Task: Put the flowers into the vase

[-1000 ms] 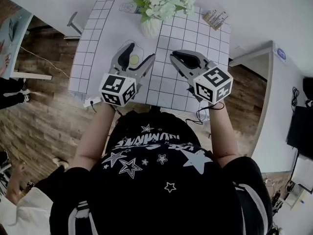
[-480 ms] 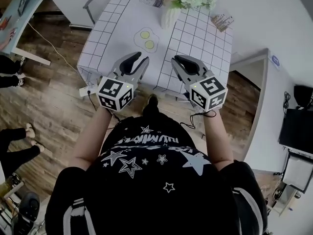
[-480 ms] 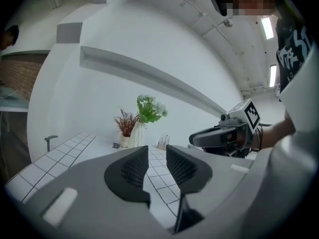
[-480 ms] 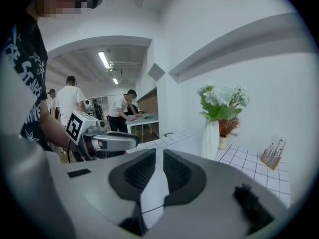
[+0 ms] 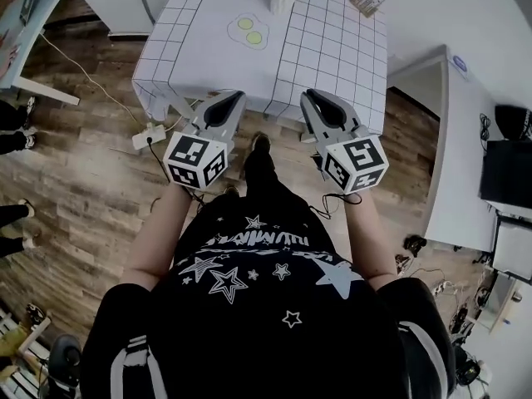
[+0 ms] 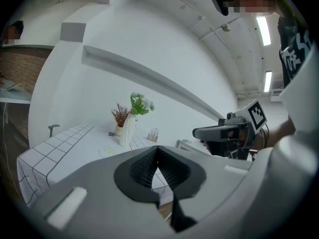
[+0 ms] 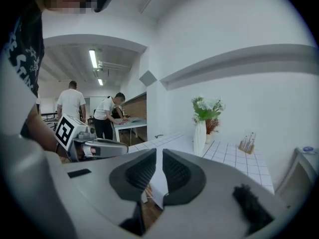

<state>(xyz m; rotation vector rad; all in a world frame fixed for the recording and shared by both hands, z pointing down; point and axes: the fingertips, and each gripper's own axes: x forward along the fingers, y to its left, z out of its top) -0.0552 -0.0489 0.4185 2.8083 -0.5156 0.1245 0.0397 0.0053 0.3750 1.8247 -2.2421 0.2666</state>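
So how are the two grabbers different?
The left gripper has just shut, fingers touching; the right gripper has closed a bit, fingers a slit apart. The left's cube carries a different marker pattern from the right's cube. Both are empty and point toward the table.

Shirt print (image 5: 259, 241): a row of white capitals among stars, too blurred to read.
Left cube (image 5: 197, 160), on the left tongs (image 5: 235, 96): black-and-white square markers, no letters.
Right cube (image 5: 356, 163), on the right tongs (image 5: 309, 96): markers of the same kind.
Readable words or numbers: none.
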